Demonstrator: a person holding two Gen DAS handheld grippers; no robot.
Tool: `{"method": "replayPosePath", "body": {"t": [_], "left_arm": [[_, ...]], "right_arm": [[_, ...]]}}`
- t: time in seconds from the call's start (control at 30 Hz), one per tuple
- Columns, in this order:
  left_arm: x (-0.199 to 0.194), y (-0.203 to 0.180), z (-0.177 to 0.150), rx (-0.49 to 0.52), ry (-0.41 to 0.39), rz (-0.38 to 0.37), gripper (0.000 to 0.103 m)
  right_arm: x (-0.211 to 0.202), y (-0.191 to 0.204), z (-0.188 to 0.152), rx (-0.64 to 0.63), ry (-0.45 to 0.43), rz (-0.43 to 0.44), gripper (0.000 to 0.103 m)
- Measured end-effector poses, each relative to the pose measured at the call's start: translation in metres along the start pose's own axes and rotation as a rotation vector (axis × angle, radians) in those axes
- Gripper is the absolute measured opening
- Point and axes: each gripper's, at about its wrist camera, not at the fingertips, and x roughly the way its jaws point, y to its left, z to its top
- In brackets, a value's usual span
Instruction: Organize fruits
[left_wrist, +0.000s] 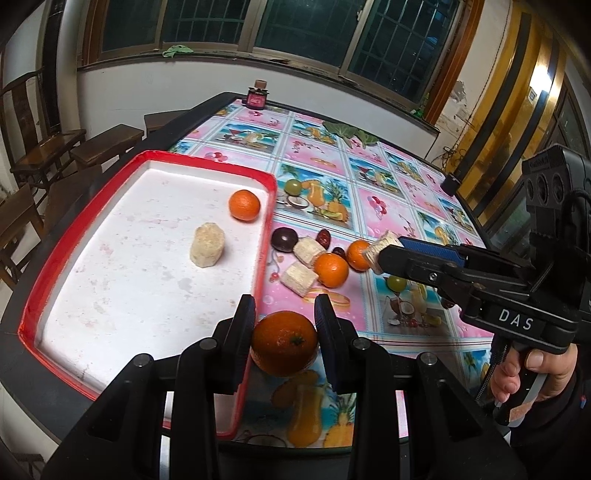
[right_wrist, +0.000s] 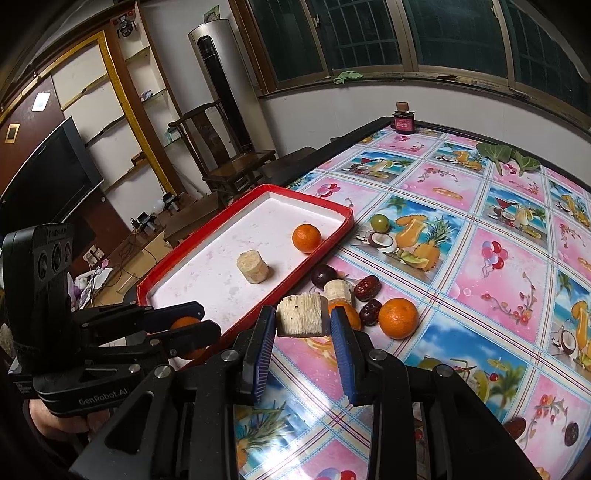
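Left wrist view: the left gripper (left_wrist: 284, 314) is clamped on an orange (left_wrist: 284, 342), held just past the near right edge of the red-rimmed tray (left_wrist: 271, 206). Across from it, the right gripper (left_wrist: 380, 254) pinches a pale cut chunk (left_wrist: 382, 250); the right wrist view shows that chunk (right_wrist: 303, 315) tight between its blue pads (right_wrist: 264, 354).

Inside the tray lie one orange (left_wrist: 244, 205) and one pale chunk (left_wrist: 207, 246), apart from each other. Beside the tray's right rim on the table (left_wrist: 369, 192) sit two more oranges (left_wrist: 331, 270), two pale chunks (left_wrist: 300, 278), one dark round fruit (left_wrist: 283, 239), two red dates (right_wrist: 366, 288) and one green fruit (left_wrist: 293, 186).

A glossy fruit-print cloth in pink and blue squares covers the table. One dark jar (left_wrist: 257, 96) stands at its far edge and green leaves (left_wrist: 349, 132) lie nearby. Dark windows (left_wrist: 295, 29) line the far wall; wooden chairs (left_wrist: 40, 140), a television (right_wrist: 48, 177) and a tall tower unit (right_wrist: 221, 77) stand around.
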Motion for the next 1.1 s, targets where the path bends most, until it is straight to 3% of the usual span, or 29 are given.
{"method": "replayPosePath", "body": {"t": [0.57,1.1], "left_arm": [[-0.006,0.057,0.001,-0.097,-0.022,0.066,0.031],[0.005,0.093,0.001,-0.127,0.016,0.117,0.031]], "right_arm": [[0.030,0.019,0.006,-0.027,0.046,0.039,0.031],[0.078,0.063,0.023,-0.122,0.102,0.114,0.031]]}}
